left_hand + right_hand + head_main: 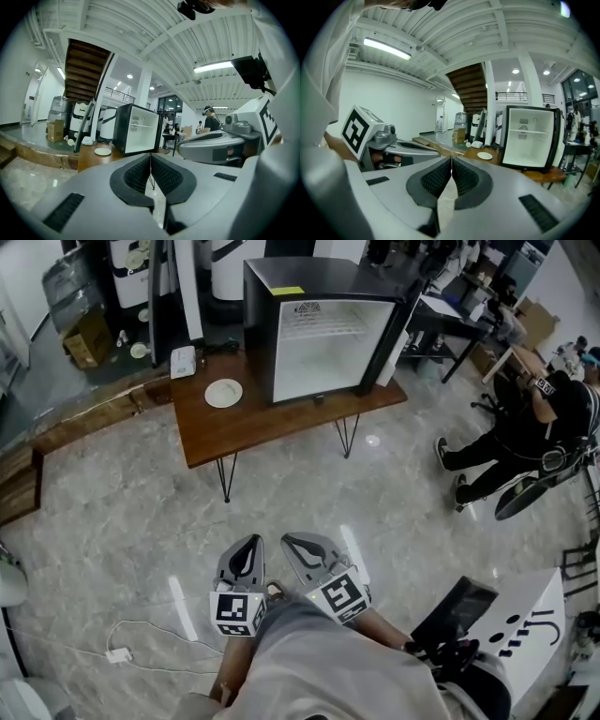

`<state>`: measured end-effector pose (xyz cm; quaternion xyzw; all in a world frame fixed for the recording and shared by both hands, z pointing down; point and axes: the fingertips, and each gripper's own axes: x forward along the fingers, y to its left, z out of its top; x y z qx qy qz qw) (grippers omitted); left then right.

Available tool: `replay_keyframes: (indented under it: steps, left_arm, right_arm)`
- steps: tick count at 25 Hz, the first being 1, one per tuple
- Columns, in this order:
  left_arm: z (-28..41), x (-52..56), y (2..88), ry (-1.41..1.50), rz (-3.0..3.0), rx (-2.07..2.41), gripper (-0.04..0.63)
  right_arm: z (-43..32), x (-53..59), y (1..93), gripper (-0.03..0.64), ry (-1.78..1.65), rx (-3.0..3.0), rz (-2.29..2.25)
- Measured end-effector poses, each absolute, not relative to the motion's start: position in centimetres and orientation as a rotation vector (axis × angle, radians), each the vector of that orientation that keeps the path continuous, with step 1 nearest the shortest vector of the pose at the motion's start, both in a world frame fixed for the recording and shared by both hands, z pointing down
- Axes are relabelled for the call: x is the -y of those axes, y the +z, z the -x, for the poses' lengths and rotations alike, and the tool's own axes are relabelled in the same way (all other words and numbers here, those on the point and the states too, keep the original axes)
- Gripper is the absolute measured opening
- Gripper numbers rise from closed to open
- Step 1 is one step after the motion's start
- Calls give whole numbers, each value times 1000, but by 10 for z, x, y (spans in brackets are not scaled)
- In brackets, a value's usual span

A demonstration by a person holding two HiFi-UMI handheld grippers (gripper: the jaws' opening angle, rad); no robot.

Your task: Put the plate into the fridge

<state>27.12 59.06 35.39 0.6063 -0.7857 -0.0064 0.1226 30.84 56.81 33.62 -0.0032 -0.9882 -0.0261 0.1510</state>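
Two-handed, holds left gripper (251,547), right gripper (292,546) pressed together, empty. Faces plate (223,393) on bench (281,424) well ahead, leftward.

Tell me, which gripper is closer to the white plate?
Left, narrowly. The left gripper hangs almost straight back from the plate; the right gripper sits beside it, further right. Both are far off.

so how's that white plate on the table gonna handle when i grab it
The plate looks stiff and shallow, lying flat on the table, so its low rim probably offers little to grip. It looks smooth, so may slip. If ceramic, it could chip when dropped.
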Motion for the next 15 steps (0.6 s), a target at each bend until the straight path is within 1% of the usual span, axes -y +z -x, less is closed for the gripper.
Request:
replay_keyframes:
  steps: [3, 9, 15]
  left_arm:
    - [-266, -602, 353, -8, -1780, 2276, 20]
    - [-255, -618, 351, 3, -1800, 2245, 20]
    - [-247, -612, 359, 5, -1809, 2192, 20]
  right_arm:
    - [-298, -596, 342, 18, -130, 2792, 110]
    - [-280, -619, 343, 18, -124, 2765, 173]
    - [-262, -612, 351, 18, -130, 2741, 180]
